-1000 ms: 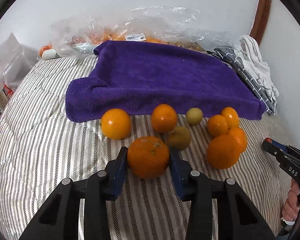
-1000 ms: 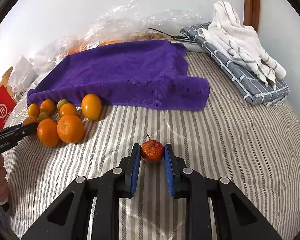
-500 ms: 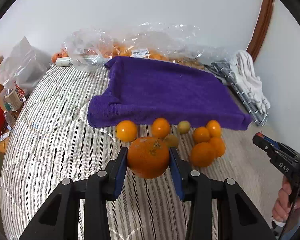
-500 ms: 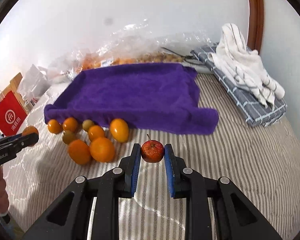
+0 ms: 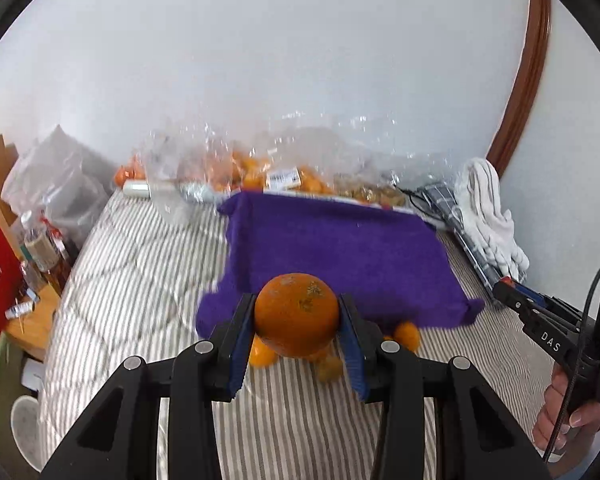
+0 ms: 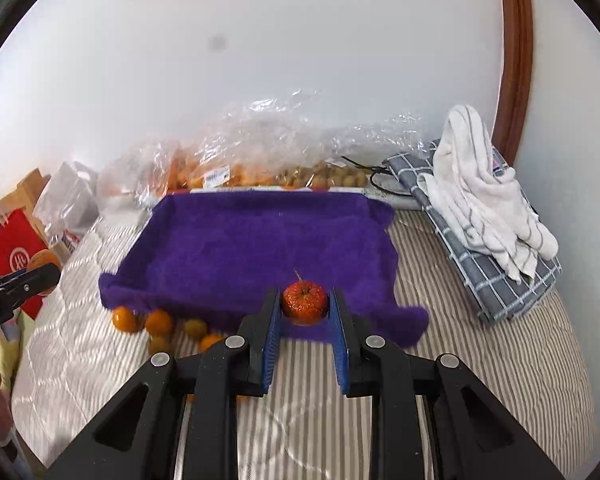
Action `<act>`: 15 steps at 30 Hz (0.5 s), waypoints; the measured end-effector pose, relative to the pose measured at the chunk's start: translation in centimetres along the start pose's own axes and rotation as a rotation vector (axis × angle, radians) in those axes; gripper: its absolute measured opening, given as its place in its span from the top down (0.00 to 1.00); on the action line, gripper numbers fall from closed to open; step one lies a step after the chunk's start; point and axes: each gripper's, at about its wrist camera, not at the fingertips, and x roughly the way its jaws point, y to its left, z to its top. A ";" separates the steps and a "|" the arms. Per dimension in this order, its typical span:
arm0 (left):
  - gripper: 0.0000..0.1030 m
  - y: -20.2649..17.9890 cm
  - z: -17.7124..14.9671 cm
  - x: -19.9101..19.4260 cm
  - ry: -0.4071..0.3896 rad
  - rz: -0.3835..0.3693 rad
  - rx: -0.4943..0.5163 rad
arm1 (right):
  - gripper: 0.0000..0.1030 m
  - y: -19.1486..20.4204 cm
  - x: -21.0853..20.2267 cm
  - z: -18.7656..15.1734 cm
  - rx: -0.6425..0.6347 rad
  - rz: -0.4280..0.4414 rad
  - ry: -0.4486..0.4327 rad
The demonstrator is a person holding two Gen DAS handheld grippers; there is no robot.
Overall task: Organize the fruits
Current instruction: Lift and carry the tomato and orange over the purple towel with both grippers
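- Orange (image 5: 296, 314) sits clamped in my left gripper (image 5: 297, 334), the blue pads pressing on both its sides, held up off the bed.
- Small red fruit (image 6: 304, 298) with a thin stem is pinched in my right gripper (image 6: 305, 320), the jaws closed as tight as they go — it hangs in front of the near edge of the purple towel (image 6: 260, 248).
- The towel lies spread across the striped bedcover (image 6: 480, 360); its front edge droops down onto the cover.
- A cluster of loose oranges (image 6: 156, 324) rests on the bedcover just below that front edge, toward the left in the right camera's view; in the left camera's view most of them are hidden behind the orange I hold.
- Clear plastic bags (image 6: 268, 152) holding more fruit lie along the wall behind the towel.
- A white striped cloth (image 6: 484, 196) is heaped on a folded grey checked one, right of the towel.
- My right hand (image 5: 568, 412) shows at the edge of the left camera's view.
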 end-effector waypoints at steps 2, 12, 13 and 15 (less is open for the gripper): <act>0.63 0.0 1.1 0.2 -0.012 0.005 0.006 | 0.77 0.0 1.0 1.4 0.015 0.001 0.008; 0.63 0.1 6.5 4.6 -0.032 0.033 0.027 | 0.77 0.4 7.8 6.9 0.063 0.066 0.052; 0.63 0.2 7.0 5.4 -0.028 0.033 0.027 | 0.77 0.5 8.4 7.2 0.062 0.070 0.057; 0.63 0.4 7.6 6.5 -0.023 0.040 0.022 | 0.77 0.7 9.9 7.9 0.060 0.080 0.074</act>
